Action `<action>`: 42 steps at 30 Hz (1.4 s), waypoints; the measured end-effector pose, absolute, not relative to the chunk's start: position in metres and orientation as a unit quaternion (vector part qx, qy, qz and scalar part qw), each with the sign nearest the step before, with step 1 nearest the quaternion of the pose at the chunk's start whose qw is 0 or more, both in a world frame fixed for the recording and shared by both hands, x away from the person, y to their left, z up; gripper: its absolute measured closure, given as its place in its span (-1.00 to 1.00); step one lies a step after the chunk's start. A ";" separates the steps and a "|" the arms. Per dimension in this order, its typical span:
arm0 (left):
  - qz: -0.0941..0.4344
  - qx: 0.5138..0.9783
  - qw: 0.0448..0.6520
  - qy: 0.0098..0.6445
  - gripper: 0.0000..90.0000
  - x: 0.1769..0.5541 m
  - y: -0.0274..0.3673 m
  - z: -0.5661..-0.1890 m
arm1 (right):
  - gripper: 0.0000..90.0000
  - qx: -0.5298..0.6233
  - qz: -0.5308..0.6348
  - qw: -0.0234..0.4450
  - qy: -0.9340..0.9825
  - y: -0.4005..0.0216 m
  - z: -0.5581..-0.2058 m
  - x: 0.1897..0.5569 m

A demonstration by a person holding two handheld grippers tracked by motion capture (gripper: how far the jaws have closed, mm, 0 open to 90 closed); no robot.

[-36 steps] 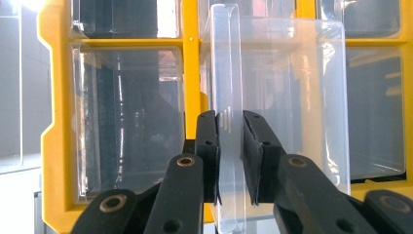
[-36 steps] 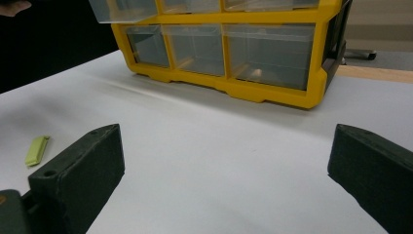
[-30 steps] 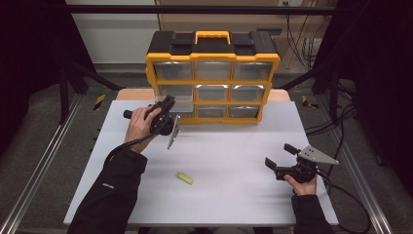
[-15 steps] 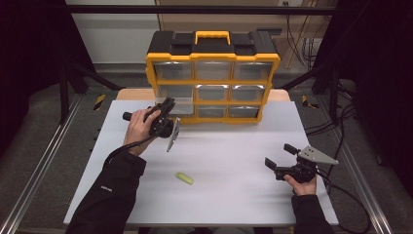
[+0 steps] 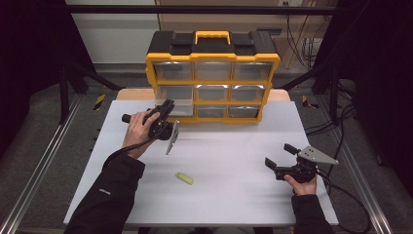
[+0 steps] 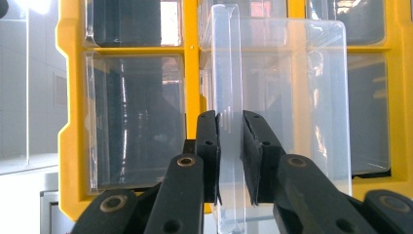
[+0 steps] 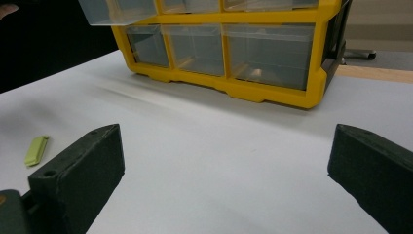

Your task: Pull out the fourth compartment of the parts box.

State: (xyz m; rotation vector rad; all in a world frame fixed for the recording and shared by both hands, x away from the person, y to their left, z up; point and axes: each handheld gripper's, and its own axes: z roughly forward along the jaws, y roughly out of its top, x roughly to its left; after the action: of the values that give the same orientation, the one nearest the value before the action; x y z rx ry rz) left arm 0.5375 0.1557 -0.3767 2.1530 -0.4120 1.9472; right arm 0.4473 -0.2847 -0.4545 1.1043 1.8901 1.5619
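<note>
From the high view, a yellow and black organiser (image 5: 213,78) with nine clear drawers stands at the far edge of a white table (image 5: 234,204). One clear drawer (image 5: 173,107), from the middle row on the organiser's left side, is pulled partway out toward the person. The left gripper (image 5: 165,111) sits right at this drawer's front, held by the left hand (image 5: 138,131). A small pale green piece (image 5: 184,178) lies on the table, well in front of the organiser and nearer its left side. The right gripper (image 5: 278,156) rests on the table in the right hand (image 5: 303,183), well in front of the organiser's right end, touching nothing.

In the left gripper view, the two black jaws of the left gripper (image 6: 231,158) pinch the front wall of the clear drawer (image 6: 292,92) between them. The organiser's yellow frame (image 6: 192,78) fills the background just behind the drawer.

In the right gripper view, the right gripper (image 7: 224,165) has its jaws spread wide with bare table between them. The organiser (image 7: 234,87) stands ahead, the pulled-out drawer (image 7: 117,10) juts from its upper left, and the green piece (image 7: 36,149) lies well in front of the organiser.
</note>
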 end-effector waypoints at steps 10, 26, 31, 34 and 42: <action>0.661 0.729 0.108 -0.140 0.73 0.533 0.156 -0.376 | -0.99 0.401 0.566 0.225 0.684 -0.285 -0.454 0.447; 0.663 0.728 0.108 -0.140 0.73 0.525 0.156 -0.377 | -0.99 0.401 0.567 0.224 0.684 -0.285 -0.454 0.447; 0.663 0.727 0.109 -0.142 0.73 0.523 0.157 -0.377 | -0.99 0.400 0.567 0.225 0.684 -0.285 -0.454 0.447; 0.663 0.727 0.108 -0.141 0.73 0.521 0.158 -0.378 | -0.99 0.400 0.567 0.224 0.684 -0.285 -0.454 0.447; 0.664 0.726 0.110 -0.141 0.73 0.518 0.159 -0.380 | -0.99 0.401 0.568 0.225 0.683 -0.285 -0.454 0.447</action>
State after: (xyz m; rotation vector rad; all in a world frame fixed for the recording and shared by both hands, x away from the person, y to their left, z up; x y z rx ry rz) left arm 0.5179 0.1588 -0.3795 2.1330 -0.4150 1.9521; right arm 0.4470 -0.2854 -0.4538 1.1062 1.8831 1.5666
